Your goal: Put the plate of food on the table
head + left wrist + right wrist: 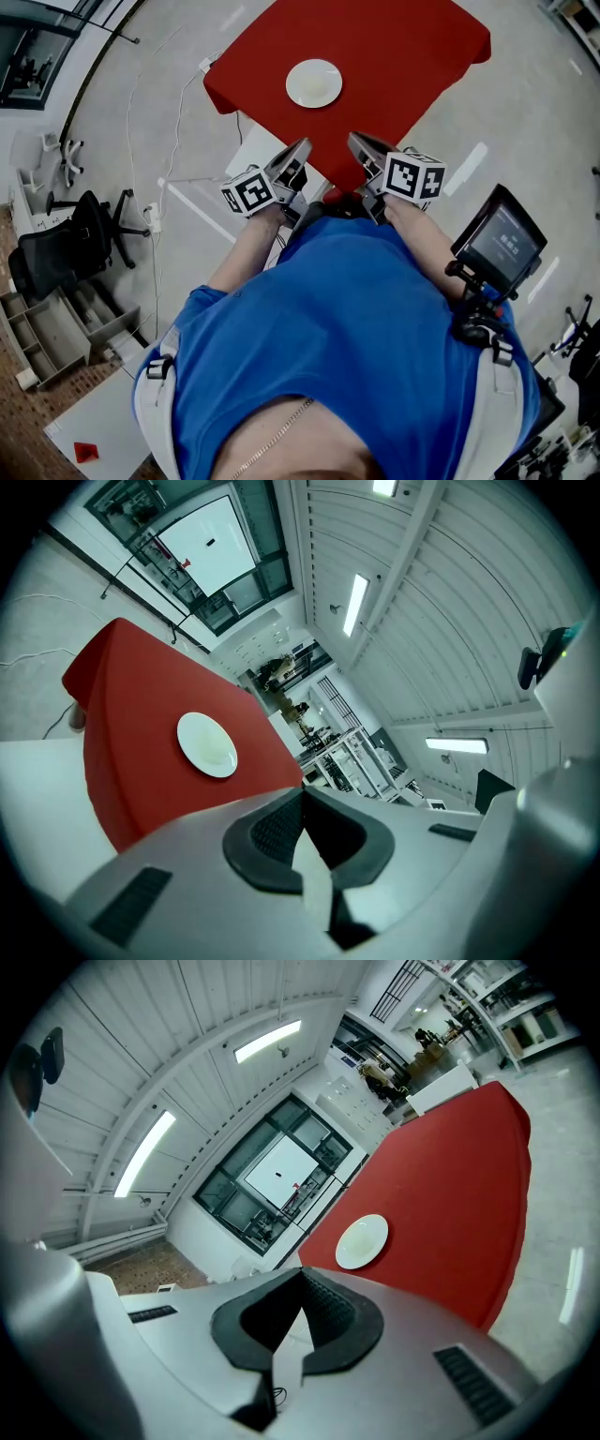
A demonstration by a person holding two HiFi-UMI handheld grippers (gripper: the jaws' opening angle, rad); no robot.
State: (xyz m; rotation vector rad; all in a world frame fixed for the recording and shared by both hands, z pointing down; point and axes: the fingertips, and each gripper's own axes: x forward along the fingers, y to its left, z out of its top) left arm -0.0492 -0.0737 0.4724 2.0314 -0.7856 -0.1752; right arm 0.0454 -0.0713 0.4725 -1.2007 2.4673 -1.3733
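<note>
A white plate [314, 82] with a pale bit of food lies near the middle of the table under a red cloth [403, 56]. Both grippers hover short of the table's near edge, apart from the plate. My left gripper [304, 147] is shut with nothing between its jaws, and my right gripper [354, 140] is shut and empty too. In the left gripper view the plate [207, 744] sits beyond the closed left gripper [302, 792]. The right gripper view shows the plate [362, 1241] on the red cloth [450, 1204], above the closed right gripper [302, 1273].
A black office chair [86, 234] and grey shelving [52, 328] stand at the left. A dark screen on a stand [500, 239] is at the right. A white surface [267, 150] lies by the table's near corner, and cables run over the floor.
</note>
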